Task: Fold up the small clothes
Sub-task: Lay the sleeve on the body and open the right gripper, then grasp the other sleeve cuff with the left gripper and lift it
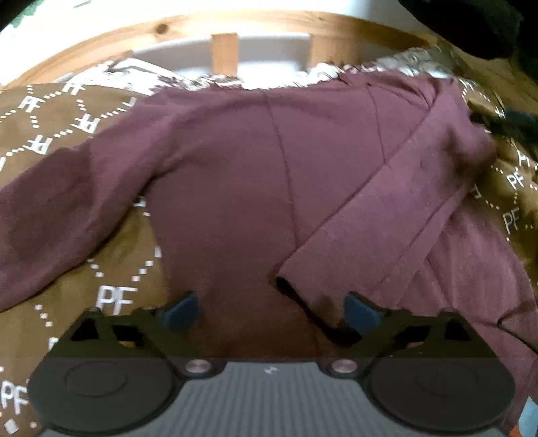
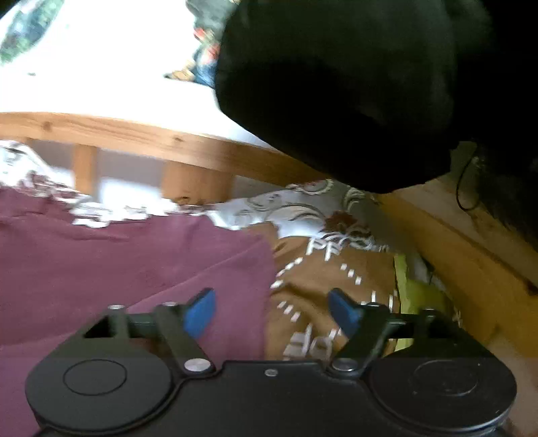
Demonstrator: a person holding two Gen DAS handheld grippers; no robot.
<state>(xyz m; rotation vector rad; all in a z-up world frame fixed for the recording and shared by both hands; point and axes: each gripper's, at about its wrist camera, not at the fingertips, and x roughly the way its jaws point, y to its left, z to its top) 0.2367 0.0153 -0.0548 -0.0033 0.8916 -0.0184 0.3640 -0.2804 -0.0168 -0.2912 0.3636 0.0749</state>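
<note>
A maroon long-sleeved top [image 1: 255,174] lies spread on a brown blanket [image 1: 43,127] with white "PF" lettering. One sleeve [image 1: 50,215] stretches out to the left. The other sleeve [image 1: 386,215] is folded diagonally across the body, its cuff [image 1: 292,279] near the lower middle. My left gripper [image 1: 270,311] is open and empty, just above the hem, with the cuff between its blue pads. My right gripper [image 2: 272,311] is open and empty over the top's right edge [image 2: 134,262], one pad over fabric and one over the blanket [image 2: 322,269].
A wooden bed rail [image 1: 225,30] with slats runs along the far side; it also shows in the right wrist view [image 2: 151,137]. A white patterned sheet [image 2: 302,205] lies beyond the blanket. A large black shape [image 2: 336,84] hangs at the upper right.
</note>
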